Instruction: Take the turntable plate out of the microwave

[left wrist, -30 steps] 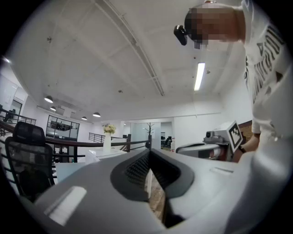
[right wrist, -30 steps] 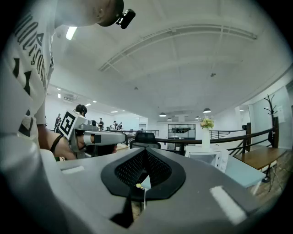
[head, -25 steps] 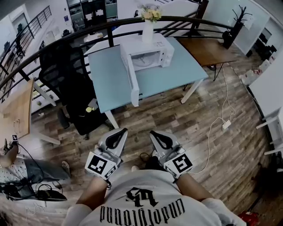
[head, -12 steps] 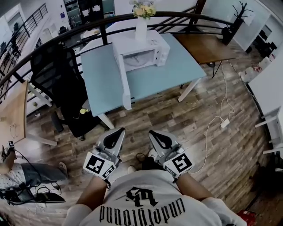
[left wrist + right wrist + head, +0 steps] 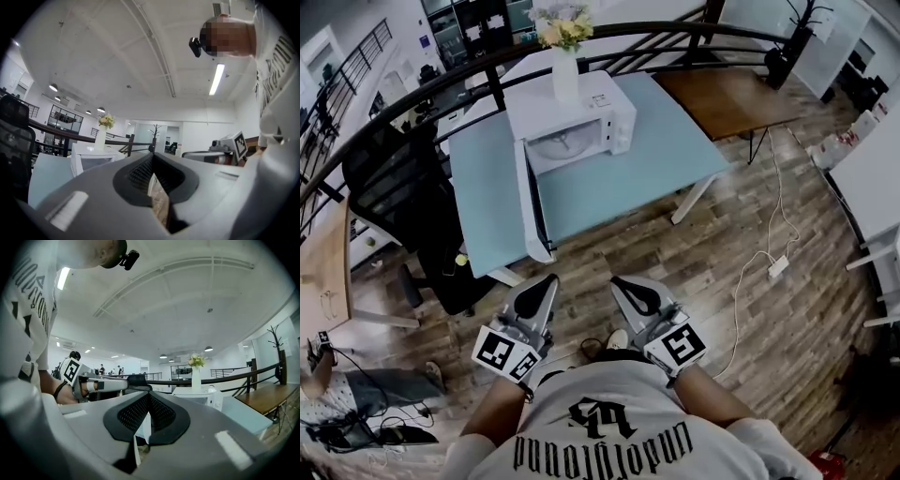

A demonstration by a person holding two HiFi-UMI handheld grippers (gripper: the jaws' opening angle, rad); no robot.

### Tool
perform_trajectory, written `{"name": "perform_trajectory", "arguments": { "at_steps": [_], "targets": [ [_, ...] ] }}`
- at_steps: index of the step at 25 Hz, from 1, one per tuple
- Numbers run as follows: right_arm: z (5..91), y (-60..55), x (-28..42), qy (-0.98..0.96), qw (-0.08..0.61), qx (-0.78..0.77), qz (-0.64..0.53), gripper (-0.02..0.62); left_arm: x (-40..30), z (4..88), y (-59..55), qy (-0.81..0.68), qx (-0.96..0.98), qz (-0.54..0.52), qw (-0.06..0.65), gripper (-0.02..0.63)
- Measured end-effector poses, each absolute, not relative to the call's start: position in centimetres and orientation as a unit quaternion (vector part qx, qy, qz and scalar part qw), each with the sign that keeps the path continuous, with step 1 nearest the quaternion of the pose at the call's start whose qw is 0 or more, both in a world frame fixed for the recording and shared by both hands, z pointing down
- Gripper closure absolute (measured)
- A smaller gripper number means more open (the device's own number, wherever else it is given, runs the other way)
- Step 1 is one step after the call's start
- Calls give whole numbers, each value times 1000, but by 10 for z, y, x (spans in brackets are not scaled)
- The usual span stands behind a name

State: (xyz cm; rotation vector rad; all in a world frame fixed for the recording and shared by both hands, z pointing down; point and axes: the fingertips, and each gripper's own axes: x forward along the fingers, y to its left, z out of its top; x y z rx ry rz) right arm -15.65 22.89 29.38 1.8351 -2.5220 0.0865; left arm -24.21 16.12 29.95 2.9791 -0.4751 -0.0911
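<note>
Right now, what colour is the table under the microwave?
Light blue. The table under the white microwave shows best in the head view.

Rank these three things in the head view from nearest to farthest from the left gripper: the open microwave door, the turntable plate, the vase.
1. The open microwave door, swung out toward the left gripper, just ahead of it.
2. The turntable plate, inside the microwave, behind the door.
3. The vase, on top of the microwave, farthest back.

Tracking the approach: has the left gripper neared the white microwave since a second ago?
Yes, forward: the left gripper now sits closer to the open door of the white microwave.
</note>
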Motion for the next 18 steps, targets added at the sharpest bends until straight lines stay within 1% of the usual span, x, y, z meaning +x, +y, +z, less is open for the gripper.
{"name": "perform_trajectory", "arguments": {
  "at_steps": [7,18],
  "targets": [
    [290,223,-102,-818,1,574,41,592,-183,295,155,-163,984,-24,70,557],
    [290,207,-71,-818,-12,575,30,592,-151,294,139,-164,985,-22,57,557]
  ]
}}
